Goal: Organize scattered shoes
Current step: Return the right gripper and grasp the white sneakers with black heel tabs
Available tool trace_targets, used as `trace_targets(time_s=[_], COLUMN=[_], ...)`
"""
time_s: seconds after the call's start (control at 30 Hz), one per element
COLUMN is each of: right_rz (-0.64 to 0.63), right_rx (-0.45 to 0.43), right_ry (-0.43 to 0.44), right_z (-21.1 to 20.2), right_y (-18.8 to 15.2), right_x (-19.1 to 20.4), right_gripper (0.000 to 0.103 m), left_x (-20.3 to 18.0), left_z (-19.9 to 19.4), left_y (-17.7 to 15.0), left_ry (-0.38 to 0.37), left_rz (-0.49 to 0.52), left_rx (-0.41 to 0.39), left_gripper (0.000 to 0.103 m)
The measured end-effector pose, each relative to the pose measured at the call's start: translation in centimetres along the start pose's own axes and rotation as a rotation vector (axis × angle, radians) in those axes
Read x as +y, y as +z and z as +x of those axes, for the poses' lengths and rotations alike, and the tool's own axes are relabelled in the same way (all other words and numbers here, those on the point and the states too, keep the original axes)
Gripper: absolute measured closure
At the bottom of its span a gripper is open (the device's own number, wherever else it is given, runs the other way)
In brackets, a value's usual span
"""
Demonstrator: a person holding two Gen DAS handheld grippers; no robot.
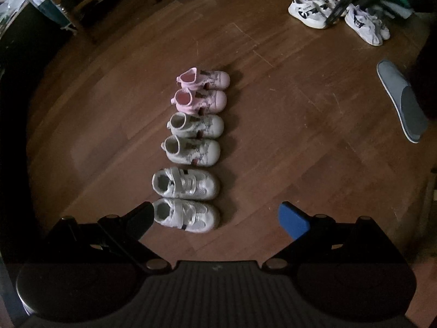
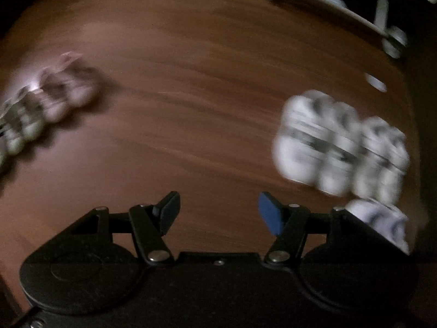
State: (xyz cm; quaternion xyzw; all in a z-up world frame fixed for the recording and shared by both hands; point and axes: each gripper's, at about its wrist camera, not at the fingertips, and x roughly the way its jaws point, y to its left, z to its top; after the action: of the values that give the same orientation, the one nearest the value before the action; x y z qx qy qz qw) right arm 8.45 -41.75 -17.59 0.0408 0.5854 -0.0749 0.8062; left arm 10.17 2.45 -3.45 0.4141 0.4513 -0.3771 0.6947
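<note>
Brown wooden floor [image 1: 273, 109] carries all of the footwear.

Left wrist view:
- Six small shoes lie in one straight row, side by side, toes pointing to the right of the frame.
- Farthest in the row is the pink pair [image 1: 202, 90], with both shoes touching.
- Next comes the grey pair [image 1: 195, 139], also touching, just beside the pink pair.
- Nearest is the white strap pair [image 1: 187, 199], set slightly apart from the grey pair.
- Left claw [image 1: 215, 218] stands wide and holds nothing. Its dark finger [image 1: 142, 218] overlaps the heel of the nearest white shoe in the frame; contact cannot be told. Its blue pad [image 1: 293, 222] stands over bare floor.
- White sneakers with dark markings [image 1: 338, 13] lie grouped at the upper right, well apart from the row.
- One grey slipper [image 1: 404, 101] lies alone near the right edge.

Right wrist view (blurred):
- Right claw [image 2: 218, 213] stands partly spread with nothing between its fingers, over bare floor.
- White sneakers [image 2: 341, 142] lie side by side at the right; one more shows partly behind the claw body at the lower right.
- Sorted row [image 2: 46, 101] appears at the left edge; detail cannot be told.
- White frame on small wheels [image 2: 382, 13] stands at the upper right.
</note>
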Motion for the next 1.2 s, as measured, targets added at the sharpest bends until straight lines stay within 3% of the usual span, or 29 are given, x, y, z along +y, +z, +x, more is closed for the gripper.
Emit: trace_targets(time_s=[0.37,0.7,0.97,1.2], right_rz=[-0.311,-0.466,-0.555,-0.63], right_rx=[-0.034,-0.068,-0.07,-0.067], right_ry=[0.203,0.36,0.336,0.249], right_z=[0.6,2.6,6.5,10.4], right_y=[3.9,7.2,9.5,10.7], right_x=[20.7,38.3,46.3,49.0], right_gripper=[0.037,0.037,0.037,0.037], left_x=[4.0,6.7,6.8,7.4], left_z=[-1.8,-2.2,-2.5,-3.6], left_y=[-6.6,-11.5,-13.5,-12.9], left_ry=[0.063,0.037,0.047,0.035], left_rz=[-0.083,-0.191,-0.184,-0.2], left_rx=[0.023,0.054,0.08,0.004], left_gripper=[0.005,0.005,0.005,0.005])
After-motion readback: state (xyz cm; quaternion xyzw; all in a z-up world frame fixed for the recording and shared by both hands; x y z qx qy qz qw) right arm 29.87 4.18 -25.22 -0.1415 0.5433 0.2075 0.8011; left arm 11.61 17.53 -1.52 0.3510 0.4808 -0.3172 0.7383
